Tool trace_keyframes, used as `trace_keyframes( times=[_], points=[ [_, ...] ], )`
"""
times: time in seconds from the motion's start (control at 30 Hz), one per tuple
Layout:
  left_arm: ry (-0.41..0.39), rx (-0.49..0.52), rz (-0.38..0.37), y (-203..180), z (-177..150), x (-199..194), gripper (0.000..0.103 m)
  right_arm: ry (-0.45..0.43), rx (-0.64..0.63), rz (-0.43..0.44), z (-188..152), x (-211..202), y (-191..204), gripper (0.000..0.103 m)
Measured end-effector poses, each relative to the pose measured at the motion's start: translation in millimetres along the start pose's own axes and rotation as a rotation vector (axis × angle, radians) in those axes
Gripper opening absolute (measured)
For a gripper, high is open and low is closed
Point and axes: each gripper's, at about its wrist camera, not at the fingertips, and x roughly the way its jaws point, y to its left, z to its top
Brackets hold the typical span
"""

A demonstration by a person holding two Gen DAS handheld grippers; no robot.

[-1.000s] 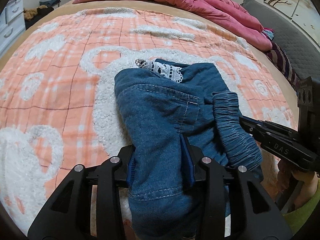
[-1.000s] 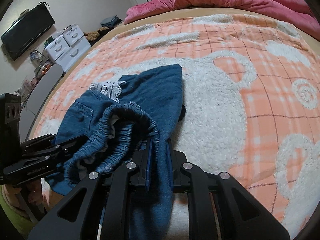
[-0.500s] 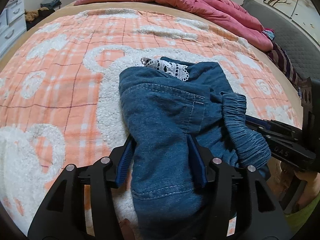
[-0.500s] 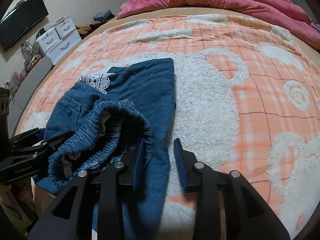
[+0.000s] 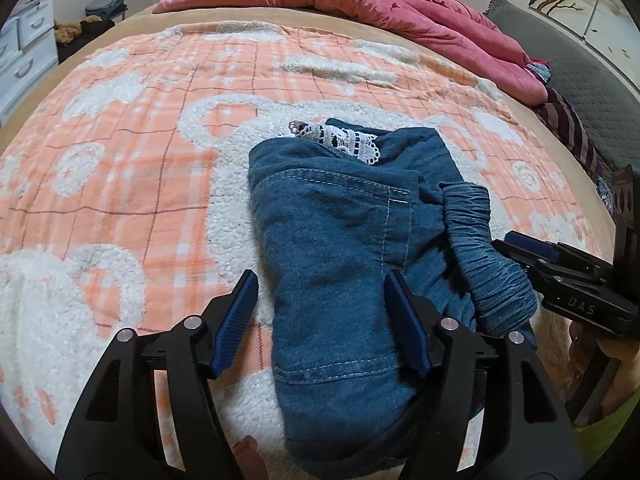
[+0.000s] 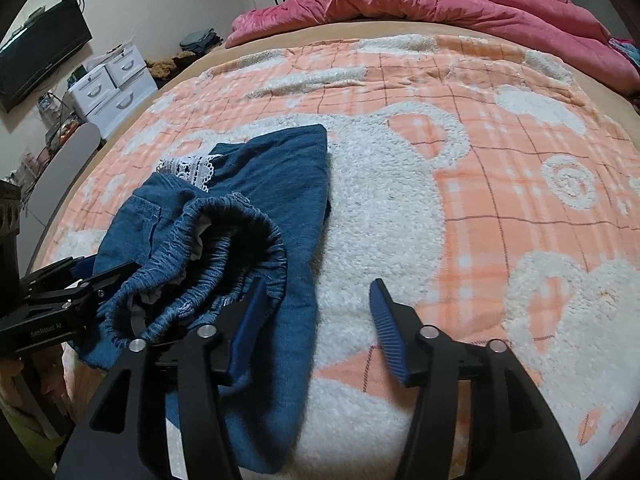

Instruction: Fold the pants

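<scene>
Blue denim pants (image 5: 340,248) with an elastic waistband (image 5: 484,256) and white lace trim (image 5: 344,140) lie bunched on the bed's near edge. They also show in the right wrist view (image 6: 256,208). My left gripper (image 5: 322,312) is open, its pads on either side of the denim, not pinching it. My right gripper (image 6: 316,316) is open; its left pad touches the waistband (image 6: 224,256), its right pad is over bare blanket. Each gripper shows in the other's view, the right one (image 5: 560,276) and the left one (image 6: 60,300).
The bed carries an orange and white fleecy blanket (image 5: 140,168). A pink duvet (image 5: 360,4) is heaped at the far side. White drawers (image 6: 108,84) and a wall TV (image 6: 40,56) stand left of the bed. A grey headboard (image 5: 560,68) is at the right.
Both grippers were shut on the denim one second ago. Both have opened wide, let go of the pants and drawn back slightly. The pants settled on the blanket.
</scene>
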Motion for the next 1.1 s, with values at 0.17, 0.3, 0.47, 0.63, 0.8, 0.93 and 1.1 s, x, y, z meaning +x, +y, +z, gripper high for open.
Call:
trace_keyframes(
  times=[0.17, 0.3, 0.47, 0.63, 0.8, 0.93, 1.1],
  points=[
    [-0.003, -0.010, 0.009, 1.6, -1.1, -4.5, 0.065, -0.017, -0.004, -0.007, -0.6, -7.6, 0.7, 0.066],
    [-0.004, -0.015, 0.010, 3.2, -2.0, -8.5, 0.069, -0.029, -0.010, -0.008, -0.7, -12.6, 2.5, 0.072],
    [-0.018, -0.022, -0.005, 4.9, -1.8, -16.1, 0.083, -0.062, -0.031, -0.015, 0.8, -21.7, 9.2, 0.084],
    [-0.033, -0.026, 0.001, 5.9, -2.2, -26.2, 0.093, -0.089, -0.040, -0.043, 2.1, -30.7, 12.3, 0.093],
    [-0.051, -0.025, 0.011, 3.6, -4.0, -37.3, 0.093, -0.112, -0.027, -0.049, 2.3, -39.9, 10.6, 0.095],
    [-0.063, -0.026, 0.019, 2.8, -6.6, -45.3, 0.094, -0.119, -0.036, -0.057, 0.9, -48.2, 13.8, 0.096],
    [-0.079, -0.016, 0.030, -1.6, -10.1, -56.8, 0.094, -0.141, -0.067, -0.080, -2.7, -60.3, 23.1, 0.097]
  ],
)
